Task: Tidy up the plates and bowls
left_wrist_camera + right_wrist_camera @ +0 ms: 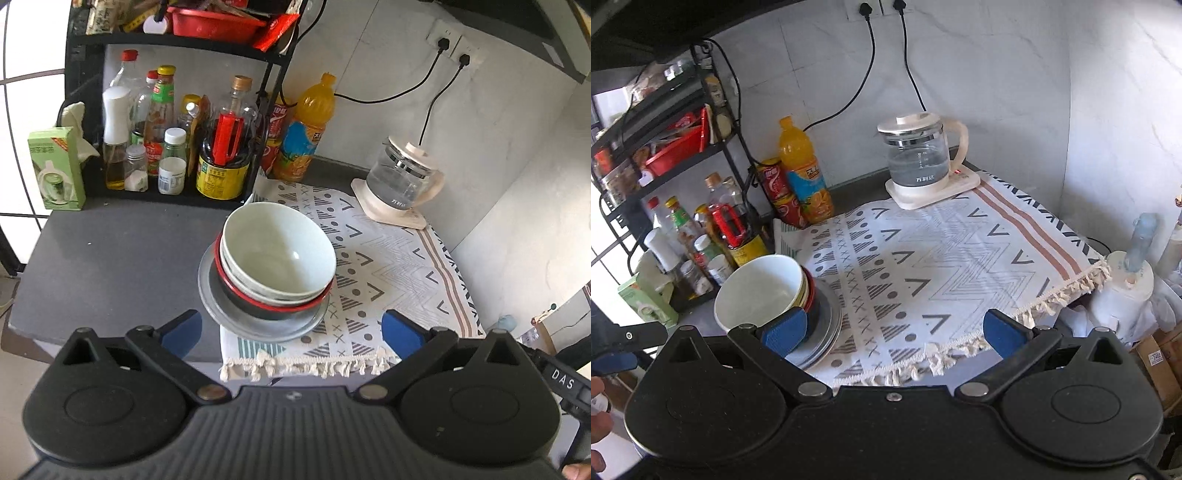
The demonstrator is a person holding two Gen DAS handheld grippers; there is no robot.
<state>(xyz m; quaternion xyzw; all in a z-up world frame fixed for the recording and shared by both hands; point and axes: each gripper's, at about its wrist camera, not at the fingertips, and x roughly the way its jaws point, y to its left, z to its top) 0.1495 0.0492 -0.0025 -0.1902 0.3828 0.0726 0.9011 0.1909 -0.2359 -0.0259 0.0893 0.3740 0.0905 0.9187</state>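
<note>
While both grippers' jaws stand wide open and empty, left gripper [291, 332] marked "DAS", right gripper [892, 334], stacked bowls [277, 254] on grey plates [258, 321], kettle [402, 173] with illegible Chinese lettering.

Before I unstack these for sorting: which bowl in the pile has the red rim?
The black bowl at the bottom of the nest, sitting on the grey plates; the bowls inside it are white.

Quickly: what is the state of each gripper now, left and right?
Left gripper: open, holding nothing.
Right gripper: open, holding nothing.
</note>
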